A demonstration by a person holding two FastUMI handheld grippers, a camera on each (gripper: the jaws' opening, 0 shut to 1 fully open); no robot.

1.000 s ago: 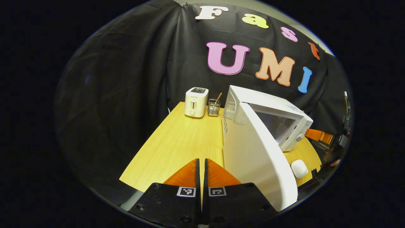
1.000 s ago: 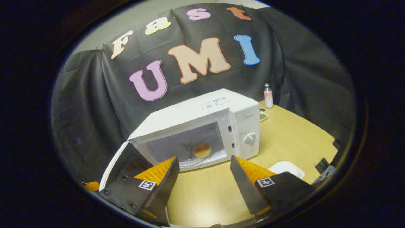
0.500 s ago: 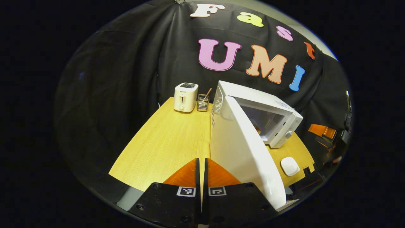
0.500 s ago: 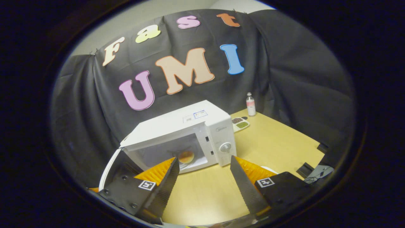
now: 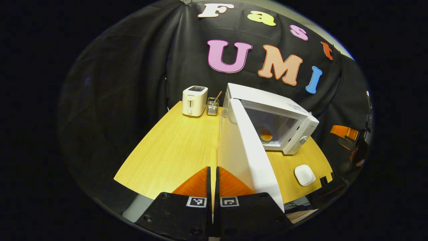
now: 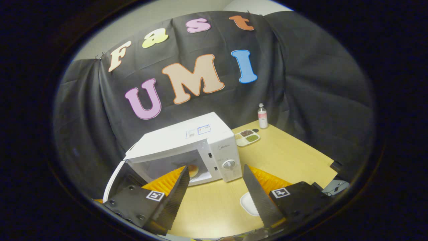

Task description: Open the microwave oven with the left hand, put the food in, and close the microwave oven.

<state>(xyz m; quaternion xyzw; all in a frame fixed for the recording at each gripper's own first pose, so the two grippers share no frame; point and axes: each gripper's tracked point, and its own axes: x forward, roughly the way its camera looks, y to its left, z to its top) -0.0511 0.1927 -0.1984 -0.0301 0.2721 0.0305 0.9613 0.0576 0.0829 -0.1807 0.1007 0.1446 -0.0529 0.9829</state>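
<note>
Wooden table (image 5: 174, 150) against black cloth wall; microwave (image 5: 267, 110) door (image 5: 240, 150) open, food (image 5: 266, 135) inside. My left gripper (image 5: 213, 177) sits clenched and empty beside the door; my right gripper (image 6: 214, 187) hangs released above the table.

1. The right gripper (image 6: 214, 187) pulls back from the microwave (image 6: 187, 147), which now sits farther off and smaller in the right gripper view than before.
2. A white dish (image 6: 249, 202) now shows between its fingers, on the table (image 6: 291, 157).
3. In the left gripper view, the door (image 5: 245, 157) stands edge-on, where it earlier hid the cavity, and the round food (image 5: 266, 135) inside now shows.
</note>
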